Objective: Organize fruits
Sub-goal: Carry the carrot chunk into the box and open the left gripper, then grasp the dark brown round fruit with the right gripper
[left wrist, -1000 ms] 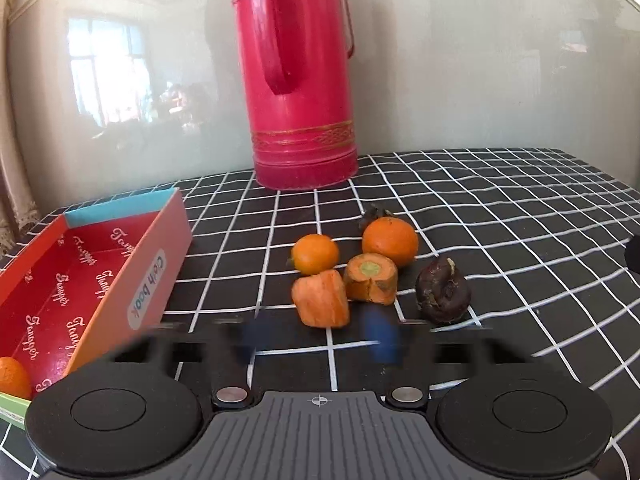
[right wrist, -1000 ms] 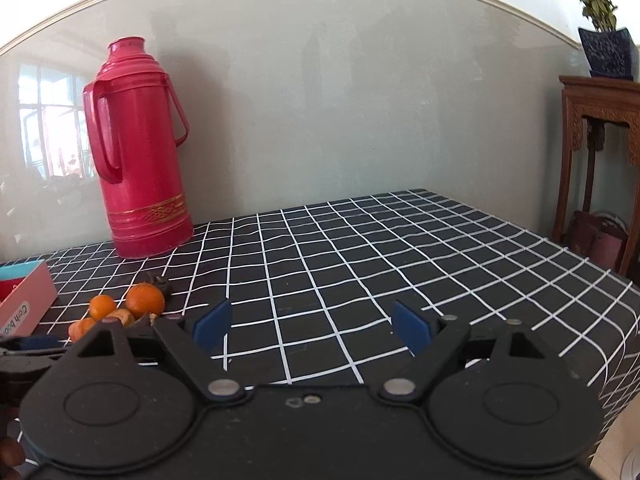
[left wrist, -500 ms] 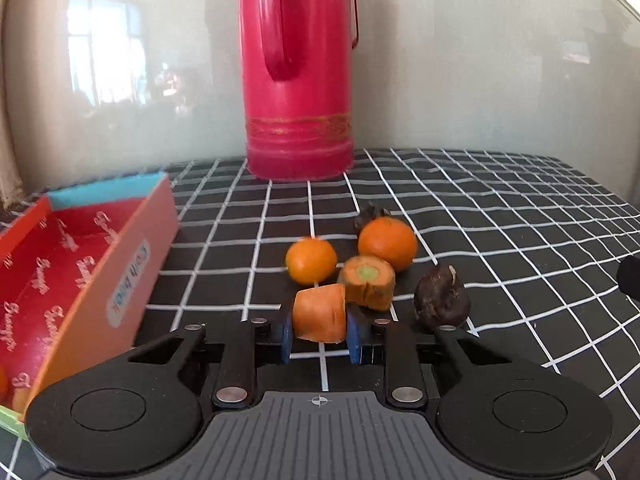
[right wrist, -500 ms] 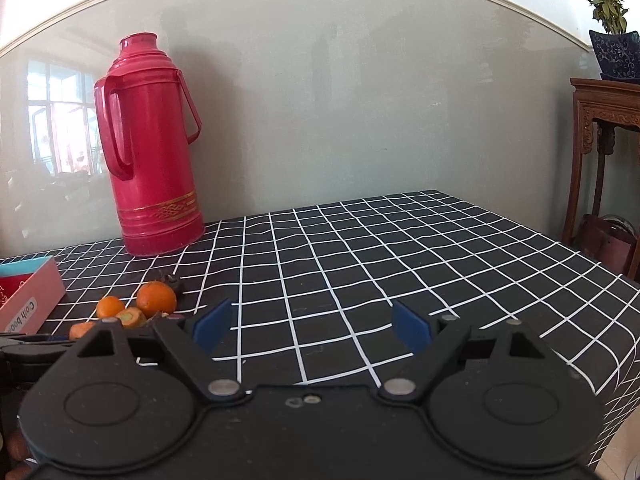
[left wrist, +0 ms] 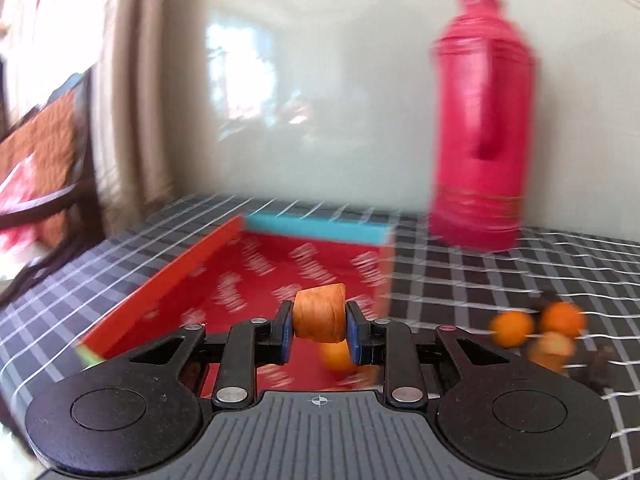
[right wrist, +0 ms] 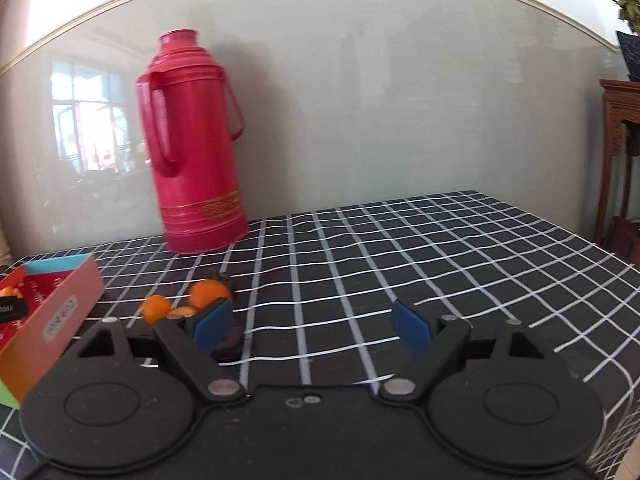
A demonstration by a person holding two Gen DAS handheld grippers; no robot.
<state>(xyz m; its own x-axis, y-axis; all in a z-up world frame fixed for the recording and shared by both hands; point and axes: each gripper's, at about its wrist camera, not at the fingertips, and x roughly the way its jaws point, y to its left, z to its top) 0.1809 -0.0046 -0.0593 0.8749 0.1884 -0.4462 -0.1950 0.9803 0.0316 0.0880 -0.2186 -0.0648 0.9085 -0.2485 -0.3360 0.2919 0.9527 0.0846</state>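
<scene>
Left wrist view was heavily motion-blurred: the grid lines of the tablecloth (left wrist: 480,276) smeared, print on the box floor unreadable, and the loose fruit at right reduced to soft blobs. A dark lump (left wrist: 598,368) beside them could not be identified. In the right wrist view the box (right wrist: 60,320) was cut off by the left edge, and a dark fruit (right wrist: 228,346) sat mostly hidden behind the right gripper's left blue pad.

Left gripper (left wrist: 319,330) pointed slightly downward over the open red box (left wrist: 168,276), its pads pinching a carrot chunk (left wrist: 319,314) held clear above the box floor. An orange (left wrist: 338,356) lay in the box just below it, partly covered by the right finger. Right gripper (right wrist: 312,324) was level-ish above the cloth, jaws spread wide, nothing between them.

Against a second earlier: the left jaws had been spread with the chunk lying on the cloth among the other fruit; since then they closed on it and carried it leftward to the box. Two oranges (right wrist: 208,292) and another carrot piece (right wrist: 182,312) remained on the cloth near the red thermos (right wrist: 196,152). The right gripper's jaws were unchanged; its view had shifted slightly toward the fruit.
</scene>
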